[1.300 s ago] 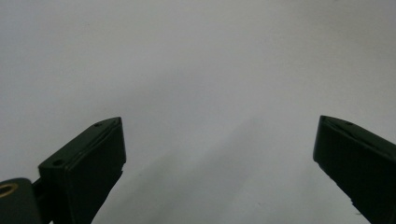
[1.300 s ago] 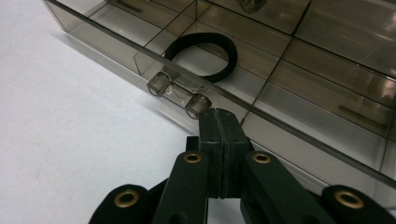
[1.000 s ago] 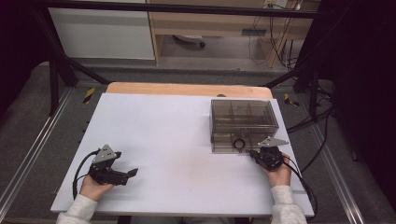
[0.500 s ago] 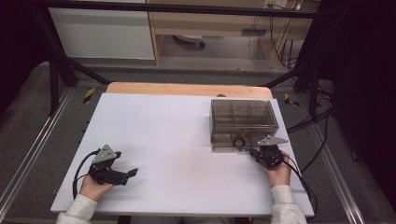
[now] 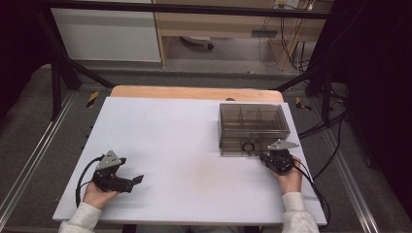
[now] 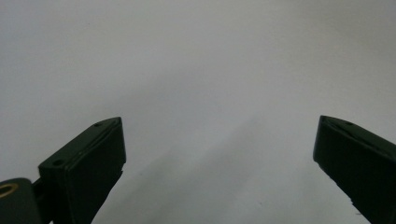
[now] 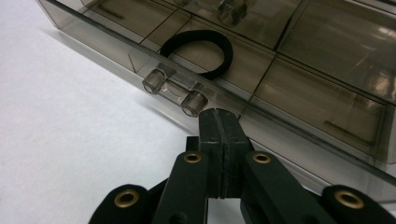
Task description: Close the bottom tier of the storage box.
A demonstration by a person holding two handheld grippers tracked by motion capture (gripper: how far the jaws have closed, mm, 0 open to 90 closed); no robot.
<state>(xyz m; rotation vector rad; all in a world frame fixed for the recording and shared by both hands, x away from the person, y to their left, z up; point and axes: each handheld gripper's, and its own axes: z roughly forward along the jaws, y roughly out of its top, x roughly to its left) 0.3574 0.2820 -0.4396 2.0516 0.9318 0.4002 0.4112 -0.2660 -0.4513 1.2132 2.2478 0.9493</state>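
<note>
A smoky clear plastic box [image 5: 252,124] with inner compartments stands on the right half of the white table [image 5: 184,145]. A black elastic ring [image 7: 198,51] lies in its front compartment, also seen from above as the ring [image 5: 248,146]. My right gripper [image 7: 219,116] is shut with nothing between its jaws, and its tips sit at the box's front wall [image 7: 289,135], just right of the clear latch knobs [image 7: 180,93]. From above, the right gripper [image 5: 263,157] is at the box's front right. My left gripper [image 5: 131,175] rests at the table's front left, and its jaws [image 6: 219,126] stand wide open over bare table.
The box lid is down. A wooden strip [image 5: 194,92] runs along the table's far edge. Black frame bars [image 5: 63,73] and cables [image 5: 320,126] flank the table on the floor. A person's hand holds each gripper from the near edge.
</note>
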